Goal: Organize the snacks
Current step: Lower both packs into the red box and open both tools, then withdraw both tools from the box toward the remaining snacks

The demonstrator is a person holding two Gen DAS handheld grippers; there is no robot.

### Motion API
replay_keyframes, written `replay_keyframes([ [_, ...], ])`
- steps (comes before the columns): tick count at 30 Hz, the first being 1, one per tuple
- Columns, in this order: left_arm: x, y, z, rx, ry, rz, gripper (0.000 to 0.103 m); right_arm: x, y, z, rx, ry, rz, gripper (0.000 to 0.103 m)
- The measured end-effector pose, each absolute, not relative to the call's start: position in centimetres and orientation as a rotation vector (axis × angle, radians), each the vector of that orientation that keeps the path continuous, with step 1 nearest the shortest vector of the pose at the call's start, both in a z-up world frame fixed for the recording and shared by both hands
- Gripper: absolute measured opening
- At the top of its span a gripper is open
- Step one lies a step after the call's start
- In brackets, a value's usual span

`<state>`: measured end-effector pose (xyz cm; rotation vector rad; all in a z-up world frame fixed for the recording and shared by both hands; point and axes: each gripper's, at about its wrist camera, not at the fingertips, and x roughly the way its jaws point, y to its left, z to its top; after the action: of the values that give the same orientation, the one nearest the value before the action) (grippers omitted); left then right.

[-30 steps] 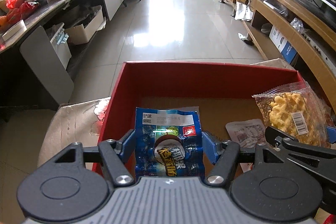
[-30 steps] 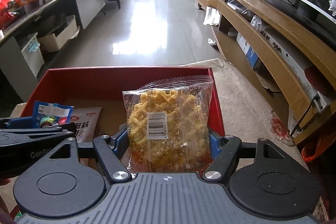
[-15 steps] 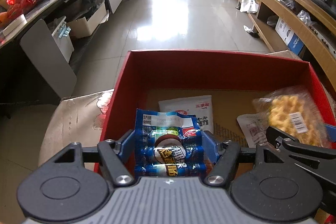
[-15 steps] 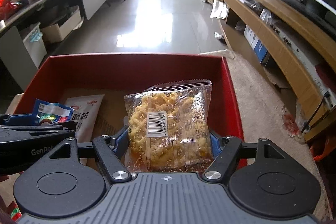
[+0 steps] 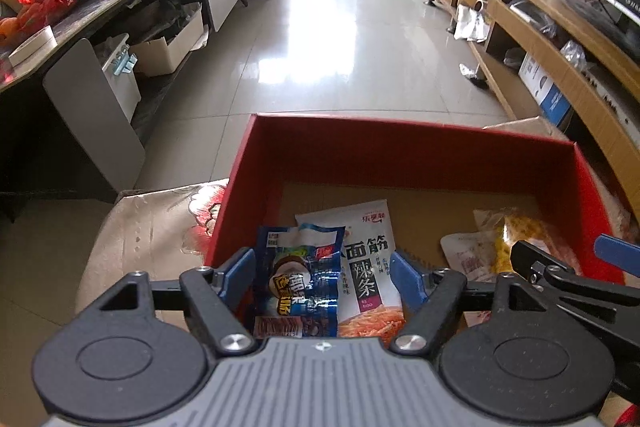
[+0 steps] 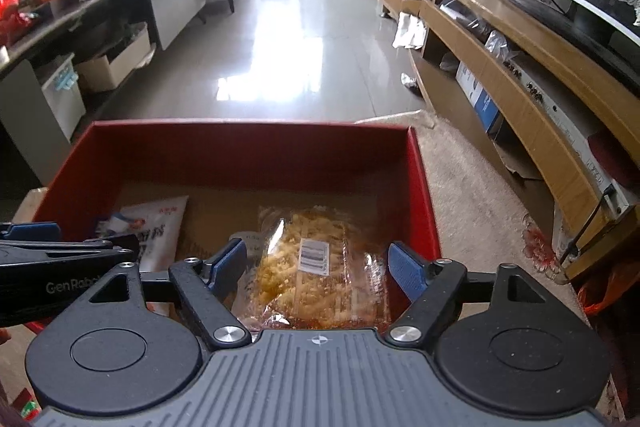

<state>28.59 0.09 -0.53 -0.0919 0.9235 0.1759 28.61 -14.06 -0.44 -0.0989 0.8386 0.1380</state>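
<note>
Both grippers have just been opening over the red box [image 5: 400,151]. Between the left gripper [image 5: 323,269]'s parted jaws, the blue snack packet [image 5: 298,279] lies free, overlapping the white spicy-strip packet [image 5: 366,263] beyond. The right gripper [image 6: 316,267], equally spread, has dropped the clear bag of yellow crisps [image 6: 316,279]; two snacks look delivered. Gripper bodies hide the packets' near ends.
</note>
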Motion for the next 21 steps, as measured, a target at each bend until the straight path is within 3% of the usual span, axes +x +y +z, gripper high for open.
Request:
replay_keyframes([
  [21,23.4,1.6,1.4,-0.137,0.913,0.116,0.074,24.3,-14.0,1.3,-0.117,0.834,0.142,0.086],
])
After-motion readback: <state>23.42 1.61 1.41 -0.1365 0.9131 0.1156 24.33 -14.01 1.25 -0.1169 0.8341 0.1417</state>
